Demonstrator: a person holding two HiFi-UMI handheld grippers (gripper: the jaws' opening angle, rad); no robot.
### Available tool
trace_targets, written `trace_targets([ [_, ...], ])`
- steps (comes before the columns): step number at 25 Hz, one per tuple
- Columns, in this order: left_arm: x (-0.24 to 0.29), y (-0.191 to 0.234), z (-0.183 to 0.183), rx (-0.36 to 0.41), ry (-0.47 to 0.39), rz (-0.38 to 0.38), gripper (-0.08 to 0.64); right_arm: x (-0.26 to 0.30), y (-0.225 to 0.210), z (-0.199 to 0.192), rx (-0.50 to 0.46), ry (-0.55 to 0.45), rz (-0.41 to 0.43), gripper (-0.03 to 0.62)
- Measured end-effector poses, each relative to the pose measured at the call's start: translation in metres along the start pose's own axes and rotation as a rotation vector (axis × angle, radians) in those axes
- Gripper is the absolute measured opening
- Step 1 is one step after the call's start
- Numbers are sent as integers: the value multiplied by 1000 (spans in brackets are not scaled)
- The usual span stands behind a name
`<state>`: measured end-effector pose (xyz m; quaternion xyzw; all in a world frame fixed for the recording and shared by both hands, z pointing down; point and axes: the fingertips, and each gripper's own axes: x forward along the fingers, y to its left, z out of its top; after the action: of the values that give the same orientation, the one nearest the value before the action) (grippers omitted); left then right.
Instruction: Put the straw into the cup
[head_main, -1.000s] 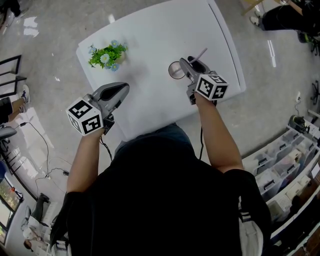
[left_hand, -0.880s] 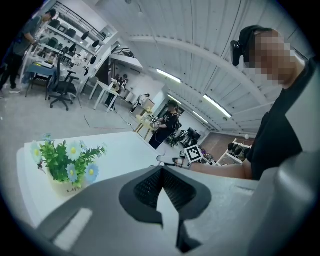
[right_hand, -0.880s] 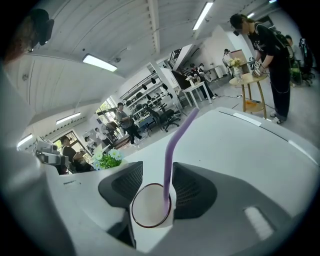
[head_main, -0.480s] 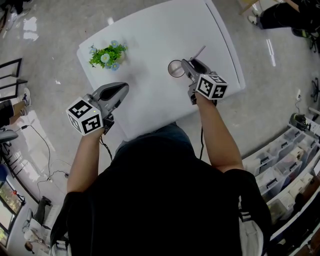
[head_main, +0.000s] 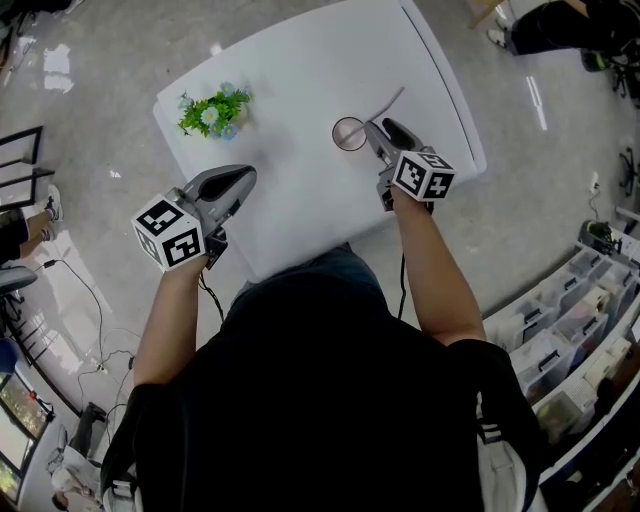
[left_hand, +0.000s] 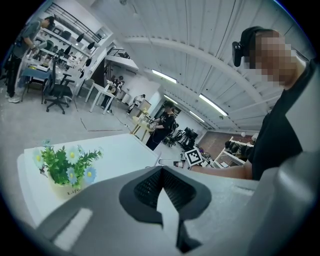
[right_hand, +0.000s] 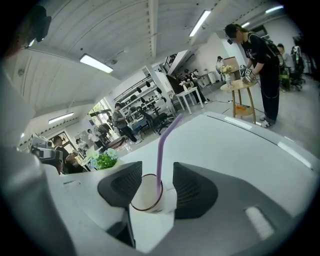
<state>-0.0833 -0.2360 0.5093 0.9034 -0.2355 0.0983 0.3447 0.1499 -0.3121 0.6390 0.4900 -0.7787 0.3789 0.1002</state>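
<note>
A clear cup (head_main: 349, 133) with a dark rim stands on the white table (head_main: 300, 60), right of centre. A purple straw (head_main: 390, 100) leans out of it toward the far right. In the right gripper view the straw (right_hand: 165, 145) rises from inside the cup (right_hand: 145, 199), between the two jaws with a gap on each side. My right gripper (head_main: 377, 133) sits just right of the cup; its jaws (right_hand: 157, 182) stand open. My left gripper (head_main: 238, 180) hovers over the table's near left edge, shut and empty (left_hand: 161, 172).
A small pot of green leaves and blue flowers (head_main: 213, 108) stands at the table's far left (left_hand: 65, 167). Shelves with bins (head_main: 570, 330) line the lower right. People and office furniture stand around the room in the gripper views.
The straw's lower end has come over to the cup and now rests in it. The right gripper edged slightly toward the cup. The left gripper stayed put.
</note>
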Motion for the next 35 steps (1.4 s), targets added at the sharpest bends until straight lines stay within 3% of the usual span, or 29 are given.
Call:
trace_targets([
  [35,-48,-59,21,146,-42,-33,0,-90,48,25,-124,-96,-38,209],
])
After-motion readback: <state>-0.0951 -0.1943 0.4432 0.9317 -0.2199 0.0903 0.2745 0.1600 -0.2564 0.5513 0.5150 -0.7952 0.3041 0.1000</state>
